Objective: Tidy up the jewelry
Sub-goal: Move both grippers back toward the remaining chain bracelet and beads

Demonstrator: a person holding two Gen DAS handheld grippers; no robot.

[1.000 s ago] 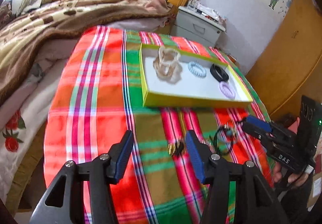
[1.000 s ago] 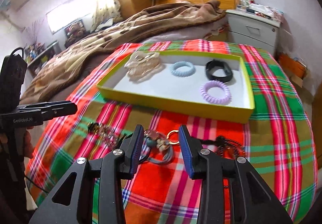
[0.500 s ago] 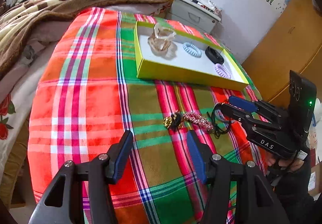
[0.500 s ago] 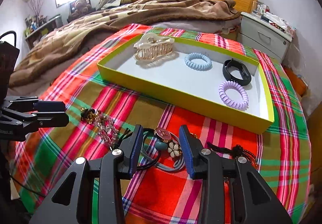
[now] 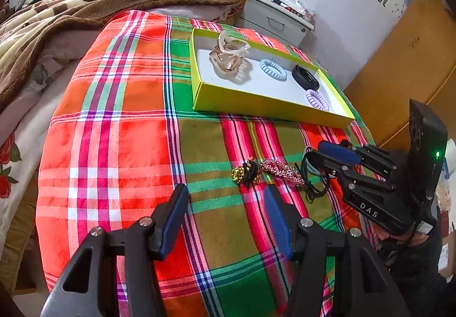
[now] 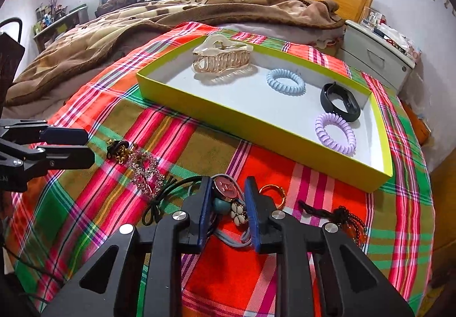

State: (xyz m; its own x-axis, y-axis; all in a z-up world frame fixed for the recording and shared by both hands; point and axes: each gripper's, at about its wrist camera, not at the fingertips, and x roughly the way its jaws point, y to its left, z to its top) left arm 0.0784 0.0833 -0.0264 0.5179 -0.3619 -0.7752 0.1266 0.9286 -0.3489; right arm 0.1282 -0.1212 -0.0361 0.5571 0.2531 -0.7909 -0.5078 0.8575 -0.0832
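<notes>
A yellow-green tray [image 6: 248, 117] [image 5: 256, 107] on the plaid cloth holds a beige claw clip [image 6: 221, 57], a blue coil tie [image 6: 285, 85], a black band [image 6: 340, 102] and a purple coil tie [image 6: 335, 133]. My right gripper [image 6: 226, 197] is low over a grey hair tie with charms [image 6: 228, 198]; its jaws straddle the charms, narrowed but not visibly clamped. A sparkly bracelet [image 6: 144, 167] [image 5: 280, 171], a gold-black piece [image 6: 118, 147] [image 5: 246, 171], a gold ring [image 6: 272, 191] and a dark beaded piece [image 6: 339, 216] lie loose. My left gripper [image 5: 225, 203] is open and empty, short of the gold-black piece.
A thin black cord [image 6: 159, 197] loops beside the bracelet. A bed with a brown blanket [image 6: 142, 18] lies behind the table, a white nightstand [image 6: 379, 55] at the back right, a wooden wardrobe [image 5: 407, 46] to the right. The table edge drops off at the left [image 5: 45, 174].
My right gripper has dropped lower and forward over the charm hair tie, and its jaws have narrowed around it. My left gripper has drawn back and turned slightly; the tray looks farther.
</notes>
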